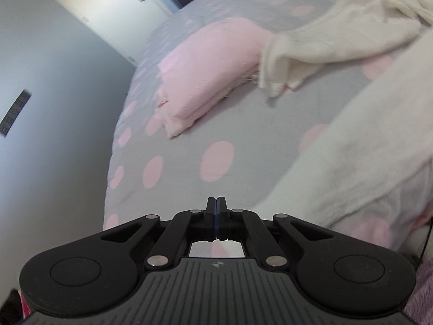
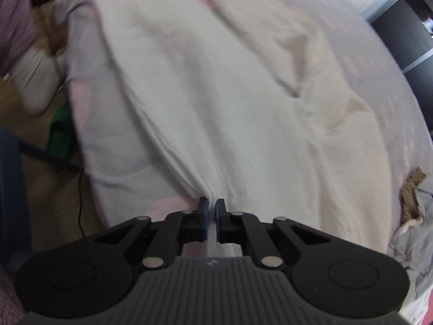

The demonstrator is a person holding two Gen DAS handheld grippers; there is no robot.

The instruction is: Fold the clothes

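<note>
A large white garment [image 2: 216, 94] lies spread over the bed. My right gripper [image 2: 212, 205] is shut on a gathered fold at its near edge, and the cloth bunches between the fingers. The same white garment [image 1: 365, 149] shows at the right of the left wrist view. My left gripper [image 1: 216, 203] is shut with nothing in it, hovering above the bedspread. A folded pink garment [image 1: 205, 81] lies farther along the bed, with a cream garment [image 1: 324, 40] lying partly over its right end.
The grey bedspread with pink dots [image 1: 189, 149] covers the bed. A grey wall [image 1: 54, 81] and a white door [image 1: 108, 8] stand left of the bed. Wooden floor, a green object [image 2: 61, 132] and a thin cable [image 2: 79, 203] sit beside the bed's edge.
</note>
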